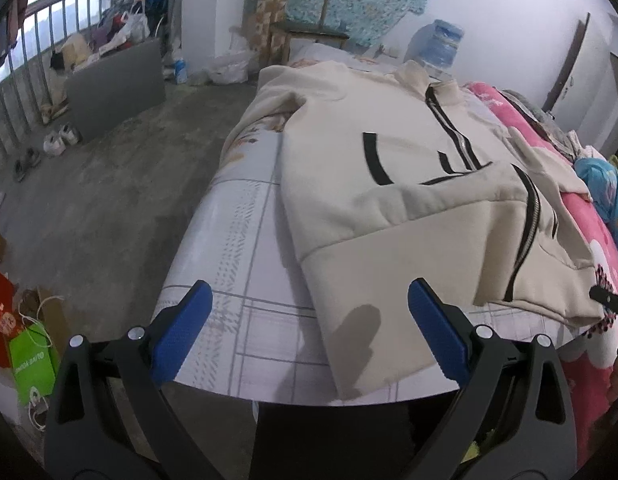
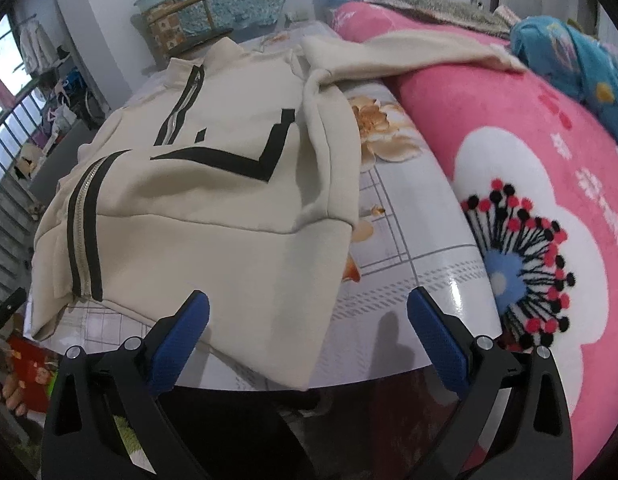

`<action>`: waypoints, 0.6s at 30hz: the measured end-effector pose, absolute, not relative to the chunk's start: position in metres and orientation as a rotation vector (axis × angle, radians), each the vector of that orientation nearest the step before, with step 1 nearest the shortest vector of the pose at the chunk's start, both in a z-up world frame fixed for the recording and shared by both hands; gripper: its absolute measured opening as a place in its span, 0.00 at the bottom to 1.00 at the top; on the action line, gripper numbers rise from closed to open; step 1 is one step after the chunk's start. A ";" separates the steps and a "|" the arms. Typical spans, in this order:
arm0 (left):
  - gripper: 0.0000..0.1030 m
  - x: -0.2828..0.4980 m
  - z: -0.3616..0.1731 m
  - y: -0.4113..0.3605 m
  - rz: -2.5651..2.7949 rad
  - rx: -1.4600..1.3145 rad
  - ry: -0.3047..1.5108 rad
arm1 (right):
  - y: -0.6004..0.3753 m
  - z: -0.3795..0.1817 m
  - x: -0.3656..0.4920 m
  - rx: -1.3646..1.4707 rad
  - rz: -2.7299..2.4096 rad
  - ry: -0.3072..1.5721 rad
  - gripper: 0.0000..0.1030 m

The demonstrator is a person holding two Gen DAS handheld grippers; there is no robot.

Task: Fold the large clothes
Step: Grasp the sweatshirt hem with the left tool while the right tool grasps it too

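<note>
Blue ribbed gripper (image 1: 309, 320) pads gape over soft cream jacket (image 1: 389, 152).

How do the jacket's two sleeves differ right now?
The left sleeve hangs off the bed's edge; the right sleeve lies stretched over the pink blanket. Left looks crumpled and short, right extended. Both are cream and not yet folded in.

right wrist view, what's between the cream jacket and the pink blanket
In the right wrist view, a bare strip of the floral sheet lies between the cream jacket and the pink blanket.
</note>
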State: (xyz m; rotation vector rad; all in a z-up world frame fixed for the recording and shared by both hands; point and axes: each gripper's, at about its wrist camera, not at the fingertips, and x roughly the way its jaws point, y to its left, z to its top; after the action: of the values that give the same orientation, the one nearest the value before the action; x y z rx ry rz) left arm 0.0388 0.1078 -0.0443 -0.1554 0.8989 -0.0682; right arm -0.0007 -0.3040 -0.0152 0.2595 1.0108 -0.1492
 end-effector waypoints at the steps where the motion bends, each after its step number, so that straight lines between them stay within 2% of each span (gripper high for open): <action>1: 0.92 0.040 -0.046 0.109 -0.070 -0.161 0.904 | -0.305 -0.017 0.000 0.257 -0.144 1.016 0.91; 6: 0.90 0.044 -0.059 0.100 -0.113 -0.160 0.949 | -0.312 -0.022 0.002 0.277 -0.127 1.045 0.81; 8: 0.77 0.040 -0.062 0.098 -0.129 -0.145 0.964 | -0.313 -0.025 0.003 0.287 -0.124 1.056 0.76; 12: 0.60 0.037 -0.065 0.093 -0.140 -0.119 0.971 | -0.311 -0.028 0.008 0.251 -0.125 1.066 0.68; 18: 0.32 0.036 -0.064 0.091 -0.159 -0.137 0.986 | -0.304 -0.031 0.008 0.192 -0.139 1.089 0.44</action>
State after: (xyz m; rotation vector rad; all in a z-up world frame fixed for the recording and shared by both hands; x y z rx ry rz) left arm 0.0363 0.0909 -0.0641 -0.1368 0.9859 -0.1589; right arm 0.0083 -0.3039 -0.0311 0.1923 1.0890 -0.1387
